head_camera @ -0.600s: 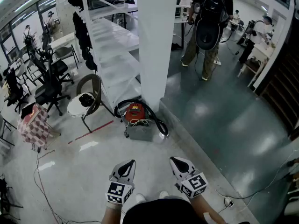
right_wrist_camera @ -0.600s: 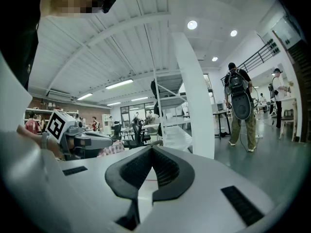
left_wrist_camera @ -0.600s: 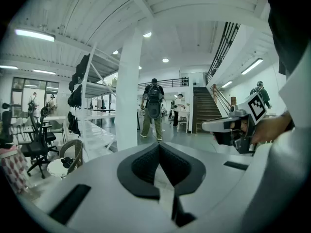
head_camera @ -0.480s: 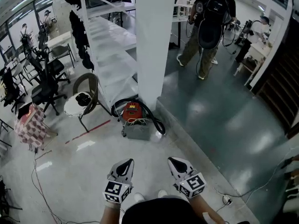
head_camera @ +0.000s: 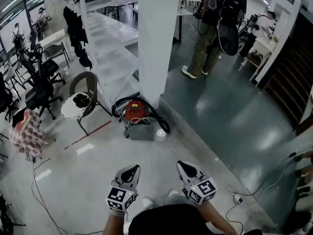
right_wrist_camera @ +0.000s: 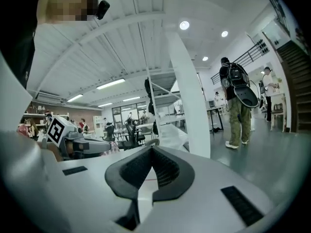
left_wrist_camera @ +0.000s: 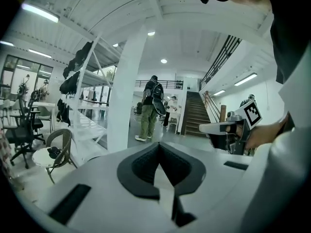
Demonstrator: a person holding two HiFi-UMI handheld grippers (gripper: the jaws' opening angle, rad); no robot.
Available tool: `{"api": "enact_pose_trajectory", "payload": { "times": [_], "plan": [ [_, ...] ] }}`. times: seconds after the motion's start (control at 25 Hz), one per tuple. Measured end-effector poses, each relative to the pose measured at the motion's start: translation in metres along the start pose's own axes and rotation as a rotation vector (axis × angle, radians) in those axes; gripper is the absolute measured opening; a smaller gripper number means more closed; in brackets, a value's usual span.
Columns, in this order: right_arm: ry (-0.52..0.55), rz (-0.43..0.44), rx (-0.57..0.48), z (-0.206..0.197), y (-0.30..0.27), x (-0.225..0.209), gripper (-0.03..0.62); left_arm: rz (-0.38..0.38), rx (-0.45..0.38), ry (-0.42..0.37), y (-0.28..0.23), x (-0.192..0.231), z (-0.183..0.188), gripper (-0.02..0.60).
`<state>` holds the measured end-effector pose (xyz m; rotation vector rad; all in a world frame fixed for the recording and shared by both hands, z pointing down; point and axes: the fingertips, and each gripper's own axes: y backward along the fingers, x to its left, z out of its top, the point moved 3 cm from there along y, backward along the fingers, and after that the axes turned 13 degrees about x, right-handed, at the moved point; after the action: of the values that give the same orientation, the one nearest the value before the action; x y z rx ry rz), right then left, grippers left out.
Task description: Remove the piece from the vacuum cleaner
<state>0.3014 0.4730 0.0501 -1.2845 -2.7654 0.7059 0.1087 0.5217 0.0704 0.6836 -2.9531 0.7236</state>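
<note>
While both hang empty, left gripper [left_wrist_camera: 158,147] closed, right gripper [right_wrist_camera: 151,149] closed

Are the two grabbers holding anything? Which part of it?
Nothing is held. The left gripper and right gripper both have their jaws together and empty. The red vacuum cleaner sits on the floor ahead, untouched.

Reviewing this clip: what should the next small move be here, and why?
Probably step closer to the red vacuum cleaner and open one tool. It sits on the floor beside the white pillar, well ahead of both the left tool and right tool, which are shut, empty and held close to the body, so nothing on it is within reach.
</note>
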Motion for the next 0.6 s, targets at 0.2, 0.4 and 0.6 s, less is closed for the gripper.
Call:
{"api": "enact_pose_trajectory", "payload": {
  "times": [0.2, 0.4, 0.6],
  "plan": [
    [-0.016, -0.037, 0.026, -0.011, -0.006, -0.011, 0.028, -0.016, 0.039, 0.018, -0.016, 0.007, -0.009, 0.017],
    [-0.072, -0.071, 0.007, -0.009, -0.019, -0.057, 0.028, -0.006, 0.066, -0.009, -0.048, 0.014, 0.001, 0.017],
    [-0.108, -0.073, -0.002, 0.01, -0.045, -0.117, 0.028, 0.005, 0.081, -0.009, -0.107, 0.03, 0.034, 0.017]
  ]
}}
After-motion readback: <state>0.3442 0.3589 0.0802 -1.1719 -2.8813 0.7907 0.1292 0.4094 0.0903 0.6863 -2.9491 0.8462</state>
